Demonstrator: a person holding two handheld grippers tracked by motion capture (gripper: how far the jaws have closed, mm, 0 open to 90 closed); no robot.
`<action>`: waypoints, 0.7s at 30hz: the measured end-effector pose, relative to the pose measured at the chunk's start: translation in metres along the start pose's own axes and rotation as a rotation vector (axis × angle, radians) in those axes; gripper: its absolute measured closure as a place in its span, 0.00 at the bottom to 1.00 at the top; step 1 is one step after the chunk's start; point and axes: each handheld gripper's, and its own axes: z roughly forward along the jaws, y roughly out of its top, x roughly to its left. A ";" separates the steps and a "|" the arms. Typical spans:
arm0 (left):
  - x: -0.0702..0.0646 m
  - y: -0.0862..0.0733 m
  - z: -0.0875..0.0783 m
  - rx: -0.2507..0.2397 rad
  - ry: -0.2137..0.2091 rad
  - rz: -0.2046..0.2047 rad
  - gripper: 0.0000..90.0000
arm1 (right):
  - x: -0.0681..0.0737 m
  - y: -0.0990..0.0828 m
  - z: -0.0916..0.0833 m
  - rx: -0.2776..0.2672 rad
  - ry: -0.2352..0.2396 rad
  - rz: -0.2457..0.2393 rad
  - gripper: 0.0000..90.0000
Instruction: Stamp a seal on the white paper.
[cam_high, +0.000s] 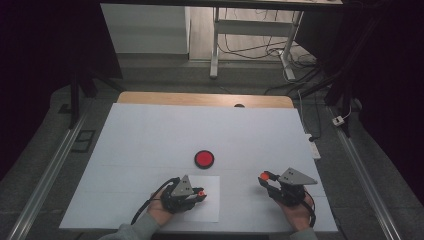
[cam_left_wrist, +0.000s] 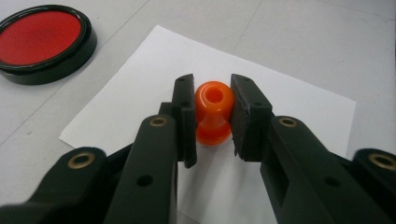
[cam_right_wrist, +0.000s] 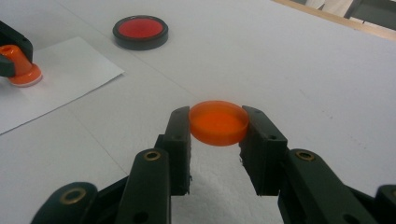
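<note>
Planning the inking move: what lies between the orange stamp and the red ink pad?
Only paper sheet and bare table separate orange stamp from red ink pad, per left gripper view.

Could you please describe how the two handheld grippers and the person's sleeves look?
Both the left gripper and the right gripper are black, each with two flat jaws, brass-coloured rivets at the joints and small screw holes. On top of each sits a grey three-cornered plate dotted with small holes. A black cable trails from each gripper toward the person. The sleeves are grey.
</note>
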 end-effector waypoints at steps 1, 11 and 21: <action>0.000 0.000 0.000 0.000 -0.001 0.000 0.81 | 0.000 0.000 0.000 -0.001 0.000 -0.003 0.71; 0.000 0.000 0.000 -0.003 -0.004 -0.008 0.81 | 0.000 0.000 0.000 0.000 -0.001 -0.002 0.71; 0.013 0.006 -0.016 -0.092 -0.022 -0.085 0.81 | 0.001 0.001 -0.001 -0.006 0.002 0.001 0.71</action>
